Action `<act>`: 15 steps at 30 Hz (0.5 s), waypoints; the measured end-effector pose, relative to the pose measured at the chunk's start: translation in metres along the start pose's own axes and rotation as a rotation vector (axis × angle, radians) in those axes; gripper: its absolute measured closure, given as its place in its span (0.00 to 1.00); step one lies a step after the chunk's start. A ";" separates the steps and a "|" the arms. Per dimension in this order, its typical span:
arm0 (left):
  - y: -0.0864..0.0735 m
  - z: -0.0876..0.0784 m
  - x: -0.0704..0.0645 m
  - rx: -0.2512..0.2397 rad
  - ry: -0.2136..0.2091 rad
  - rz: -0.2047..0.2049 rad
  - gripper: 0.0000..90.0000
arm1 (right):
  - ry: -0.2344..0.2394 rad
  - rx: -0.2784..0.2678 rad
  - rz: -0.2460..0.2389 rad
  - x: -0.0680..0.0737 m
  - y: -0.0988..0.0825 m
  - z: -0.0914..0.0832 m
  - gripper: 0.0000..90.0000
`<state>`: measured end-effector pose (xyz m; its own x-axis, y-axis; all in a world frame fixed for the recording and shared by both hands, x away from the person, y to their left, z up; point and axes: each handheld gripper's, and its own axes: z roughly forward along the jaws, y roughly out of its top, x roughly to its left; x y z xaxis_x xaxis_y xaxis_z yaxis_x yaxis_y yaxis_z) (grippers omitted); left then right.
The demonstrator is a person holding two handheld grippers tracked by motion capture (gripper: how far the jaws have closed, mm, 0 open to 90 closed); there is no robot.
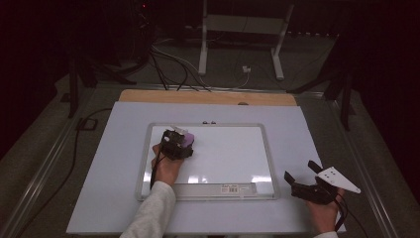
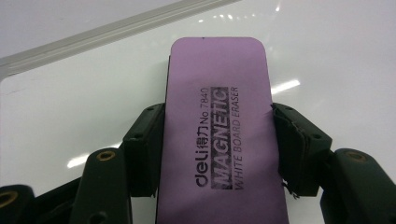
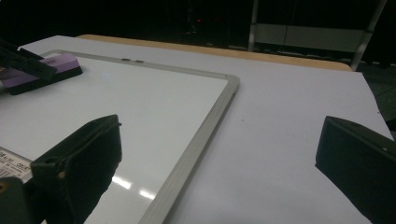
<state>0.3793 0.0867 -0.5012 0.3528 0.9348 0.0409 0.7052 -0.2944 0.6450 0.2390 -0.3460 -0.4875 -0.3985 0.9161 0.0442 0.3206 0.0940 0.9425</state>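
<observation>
A purple whiteboard eraser [image 2: 219, 130] marked "deli magnetic white board eraser" lies flat on the whiteboard [image 1: 228, 153] near its far left corner. My left gripper [image 1: 177, 145] is shut on the eraser [image 1: 186, 139], one jaw pressing each long side. In the right gripper view the eraser [image 3: 46, 70] sits at the far left on the board [image 3: 140, 107]. My right gripper [image 1: 301, 173] stands open off the board's right edge, over the white table sheet, with nothing between its jaws; its own view has the gripper [image 3: 219, 158] spread wide.
The whiteboard's silver frame [image 1: 270, 148] has a pen tray with a barcode label [image 1: 233, 189] along the near edge. A white sheet [image 1: 109, 163] covers the wooden table. Cables [image 1: 168, 64] and a white stand [image 1: 203, 44] lie on the floor behind.
</observation>
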 end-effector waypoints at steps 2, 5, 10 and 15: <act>0.000 0.000 0.003 -0.001 0.006 -0.010 0.46 | -0.001 0.000 0.005 -0.001 0.000 0.000 0.01; -0.001 0.000 0.008 0.001 0.016 -0.023 0.46 | -0.003 -0.003 0.004 -0.002 0.000 -0.001 0.01; -0.003 -0.001 0.016 -0.001 0.031 -0.042 0.46 | 0.000 0.000 -0.003 0.000 0.000 0.000 0.01; -0.004 -0.001 0.024 0.000 0.045 -0.057 0.46 | 0.002 0.002 0.003 0.000 0.000 0.000 0.01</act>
<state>0.3843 0.1110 -0.5020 0.2841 0.9580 0.0382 0.7237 -0.2404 0.6469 0.2389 -0.3463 -0.4876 -0.3995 0.9155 0.0475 0.3232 0.0922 0.9418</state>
